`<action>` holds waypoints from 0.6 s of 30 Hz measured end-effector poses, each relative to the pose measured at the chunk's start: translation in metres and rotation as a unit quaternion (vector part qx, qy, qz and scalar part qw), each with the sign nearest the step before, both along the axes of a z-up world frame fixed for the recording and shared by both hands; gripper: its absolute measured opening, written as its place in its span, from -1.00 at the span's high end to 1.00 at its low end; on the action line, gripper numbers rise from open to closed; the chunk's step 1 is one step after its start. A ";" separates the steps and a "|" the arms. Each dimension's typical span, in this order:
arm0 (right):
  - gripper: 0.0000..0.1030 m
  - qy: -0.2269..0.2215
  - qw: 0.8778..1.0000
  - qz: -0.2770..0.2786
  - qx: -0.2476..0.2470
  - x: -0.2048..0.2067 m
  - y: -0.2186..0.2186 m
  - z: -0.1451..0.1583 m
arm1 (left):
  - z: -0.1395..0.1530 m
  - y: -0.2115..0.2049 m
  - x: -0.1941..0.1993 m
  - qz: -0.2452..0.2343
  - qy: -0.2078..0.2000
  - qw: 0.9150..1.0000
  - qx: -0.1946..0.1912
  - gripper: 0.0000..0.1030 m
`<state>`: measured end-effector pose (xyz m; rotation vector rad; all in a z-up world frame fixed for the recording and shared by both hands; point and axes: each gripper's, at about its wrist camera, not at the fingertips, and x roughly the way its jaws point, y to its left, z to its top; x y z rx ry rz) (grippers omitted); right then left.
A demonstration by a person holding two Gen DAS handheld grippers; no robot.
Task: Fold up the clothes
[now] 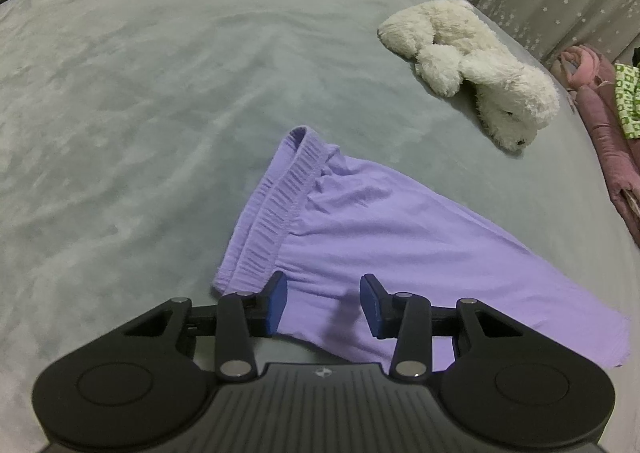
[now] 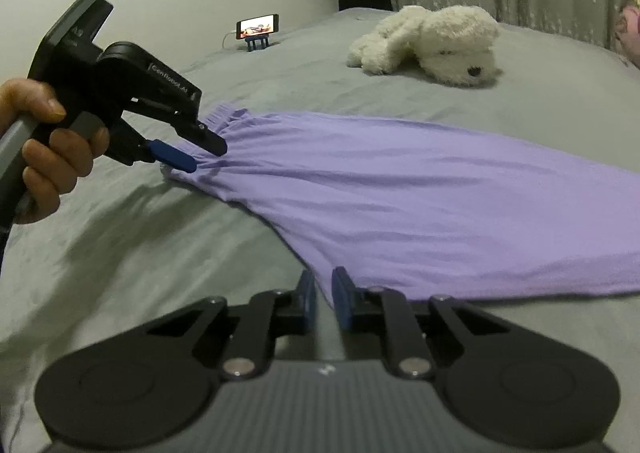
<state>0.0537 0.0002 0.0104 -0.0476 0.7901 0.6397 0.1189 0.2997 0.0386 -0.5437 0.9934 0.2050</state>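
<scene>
Both grippers sit at the near edge of a lilac garment [image 2: 400, 205] spread flat on a grey bedsheet [image 1: 140, 93]. From the left wrist view the left gripper [image 1: 324, 303] stands with its jaws parted, poised over the cloth just beside the ribbed waistband [image 1: 272, 221], nothing pinched between its blue pads [image 1: 278, 303]. From the right wrist view that same tool appears at the waistband end, held by a hand [image 2: 48, 149]. With only a narrow gap left between its pads, the right gripper [image 2: 322, 303] is nearly closed at the garment's near hem; whether cloth is actually caught there I cannot tell. A white plush dog [image 2: 432, 45] lies farther back on the bed, well apart from the garment, and a phone [image 2: 258, 26] stands propped on a small stand near the wall.
</scene>
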 end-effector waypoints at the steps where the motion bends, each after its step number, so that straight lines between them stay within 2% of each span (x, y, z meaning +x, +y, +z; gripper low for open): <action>1: 0.75 0.001 1.000 0.002 -0.003 -0.001 0.000 0.001 | 0.000 0.000 0.000 0.001 0.001 1.000 0.000 0.23; 6: 0.76 0.008 1.000 0.015 -0.010 -0.011 0.001 0.003 | 0.008 0.003 -0.005 0.010 -0.003 1.000 -0.013 0.24; 8: 0.70 -0.005 1.000 0.009 0.004 -0.015 -0.004 0.008 | 0.015 0.001 -0.008 0.007 -0.016 1.000 -0.023 0.25; 12: 0.65 -0.030 0.998 -0.015 0.048 -0.016 -0.018 0.022 | 0.029 -0.022 -0.010 -0.031 -0.044 0.999 0.008 0.24; 15: 0.58 -0.031 0.998 -0.034 0.046 -0.001 -0.021 0.024 | 0.021 -0.045 -0.007 -0.058 -0.029 0.998 0.013 0.24; 18: 0.58 -0.005 0.998 -0.039 0.040 0.017 -0.018 0.014 | 0.013 -0.066 -0.003 -0.087 -0.015 0.996 0.019 0.24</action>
